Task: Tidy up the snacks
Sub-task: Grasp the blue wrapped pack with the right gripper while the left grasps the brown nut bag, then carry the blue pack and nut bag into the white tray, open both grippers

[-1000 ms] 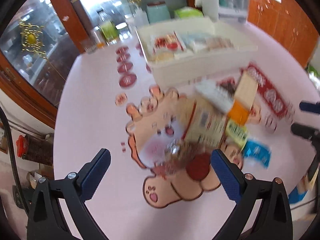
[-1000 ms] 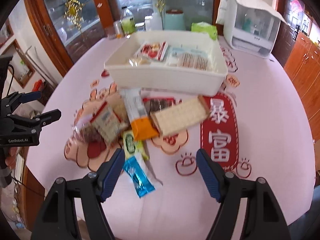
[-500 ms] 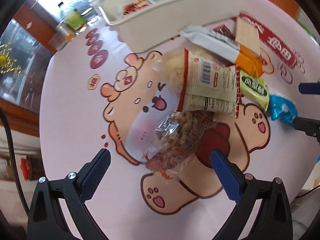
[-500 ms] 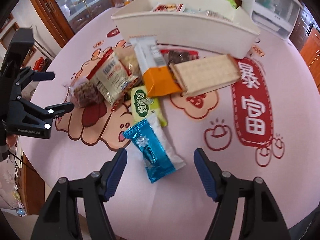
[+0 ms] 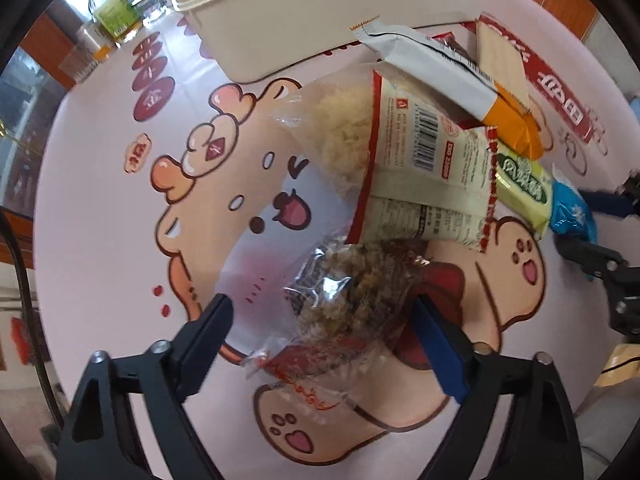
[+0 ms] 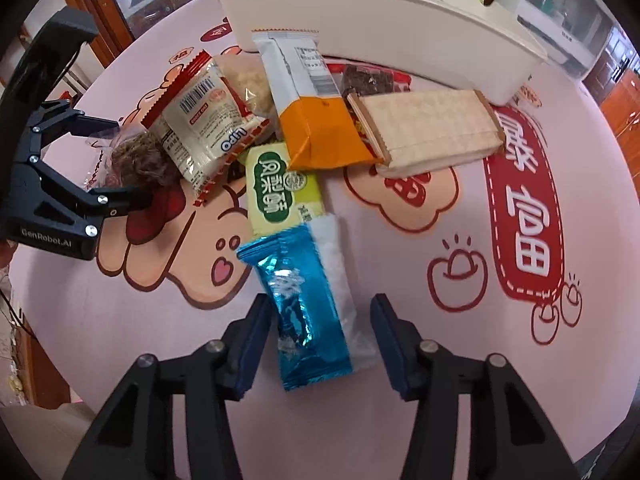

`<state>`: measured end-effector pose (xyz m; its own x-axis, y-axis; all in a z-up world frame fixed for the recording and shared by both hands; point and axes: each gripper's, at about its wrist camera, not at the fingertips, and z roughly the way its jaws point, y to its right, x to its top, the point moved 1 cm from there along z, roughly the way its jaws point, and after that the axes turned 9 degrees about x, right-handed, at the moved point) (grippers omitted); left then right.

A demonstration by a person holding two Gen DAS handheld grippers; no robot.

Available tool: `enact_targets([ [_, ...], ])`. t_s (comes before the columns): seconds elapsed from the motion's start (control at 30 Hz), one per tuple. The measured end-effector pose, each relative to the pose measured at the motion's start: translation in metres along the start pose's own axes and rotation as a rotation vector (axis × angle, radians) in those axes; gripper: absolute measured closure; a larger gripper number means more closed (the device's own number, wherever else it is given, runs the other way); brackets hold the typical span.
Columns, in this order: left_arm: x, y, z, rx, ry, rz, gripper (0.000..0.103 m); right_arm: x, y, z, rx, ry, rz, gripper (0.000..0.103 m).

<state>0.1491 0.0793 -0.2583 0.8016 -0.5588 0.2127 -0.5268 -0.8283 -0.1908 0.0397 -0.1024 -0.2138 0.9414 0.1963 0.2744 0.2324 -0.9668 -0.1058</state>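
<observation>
We hold both grippers pointing steeply down over the pink table (image 6: 460, 352). Our left gripper (image 5: 320, 320) straddles a clear packet of brown crumbly snack (image 5: 352, 292); its jaws have just been closing, yet the pads (image 5: 438, 346) stand apart from the wrapper or barely beside it, so nothing is clamped. Our right gripper (image 6: 320, 330) brackets a blue foil packet (image 6: 304, 308), jaws just closing too, with gaps on both sides. Farther off lie a green-labelled packet (image 6: 280, 188), a red-edged white packet (image 6: 204, 120), an orange-and-white pack (image 6: 308, 108) and a beige wafer pack (image 6: 432, 128). The white bin (image 6: 400, 28) stands at the far side.
</observation>
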Motion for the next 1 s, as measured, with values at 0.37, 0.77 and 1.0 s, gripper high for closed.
enact_targets([
  [0.37,-0.005,0.021,-0.013,0.001,0.020,-0.037,0.063,-0.013,-0.014,-0.009,-0.008,0.037,-0.017,0.073],
  [0.77,-0.019,0.042,-0.034,-0.004,0.024,-0.070,0.079,-0.017,0.014,-0.021,0.030,0.081,0.046,0.073],
  [1.0,-0.025,0.059,-0.047,-0.036,0.027,-0.082,0.079,-0.022,0.026,-0.037,0.040,0.123,0.079,0.073],
])
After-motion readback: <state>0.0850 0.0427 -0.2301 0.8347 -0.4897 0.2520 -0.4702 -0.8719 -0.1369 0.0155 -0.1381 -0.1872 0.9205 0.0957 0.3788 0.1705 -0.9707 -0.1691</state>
